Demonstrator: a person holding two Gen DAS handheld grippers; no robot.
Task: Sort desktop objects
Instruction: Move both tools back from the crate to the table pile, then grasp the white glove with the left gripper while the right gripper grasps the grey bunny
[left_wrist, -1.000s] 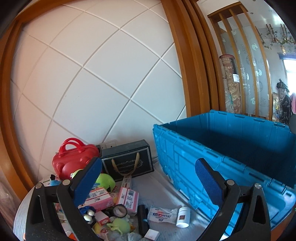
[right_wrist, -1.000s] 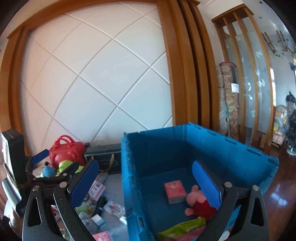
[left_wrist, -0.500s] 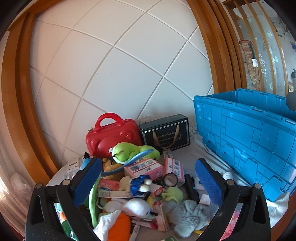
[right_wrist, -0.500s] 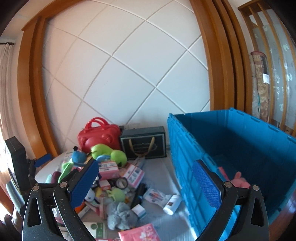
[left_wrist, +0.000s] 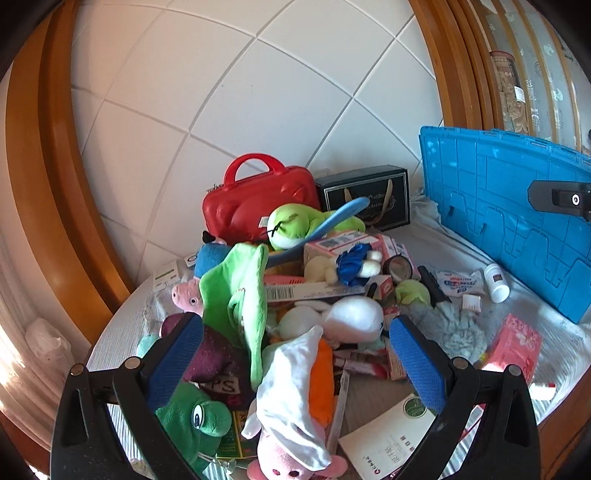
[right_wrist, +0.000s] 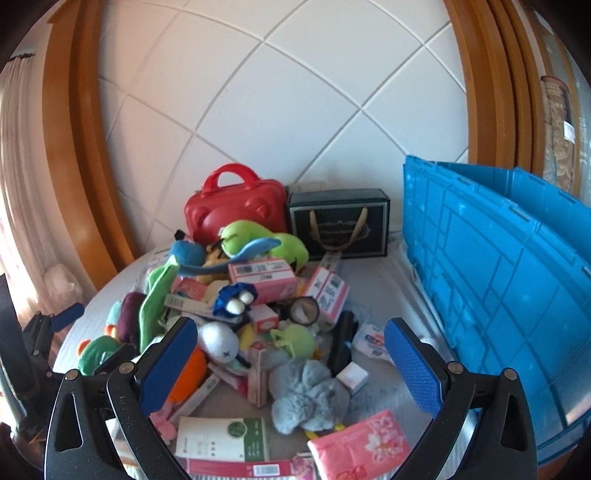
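A heap of toys and boxes covers the round table. In the left wrist view my left gripper (left_wrist: 295, 358) is open and empty above a plush in white cloth with an orange body (left_wrist: 299, 391); a green frog plush (left_wrist: 192, 413) lies by its left finger. In the right wrist view my right gripper (right_wrist: 290, 365) is open and empty above a grey fluffy plush (right_wrist: 306, 395) and a pink tissue pack (right_wrist: 362, 446). The blue crate (right_wrist: 498, 280) stands at the right, also in the left wrist view (left_wrist: 513, 214).
A red toy case (left_wrist: 258, 203) and a black gift box (left_wrist: 369, 199) stand against the white panelled wall at the back. A white bottle (left_wrist: 496, 282) lies by the crate. My left gripper's body shows at the left edge of the right wrist view (right_wrist: 44, 332).
Both grippers swung left and tilted down from the blue crate to the heap of toys. Both stayed open and empty.
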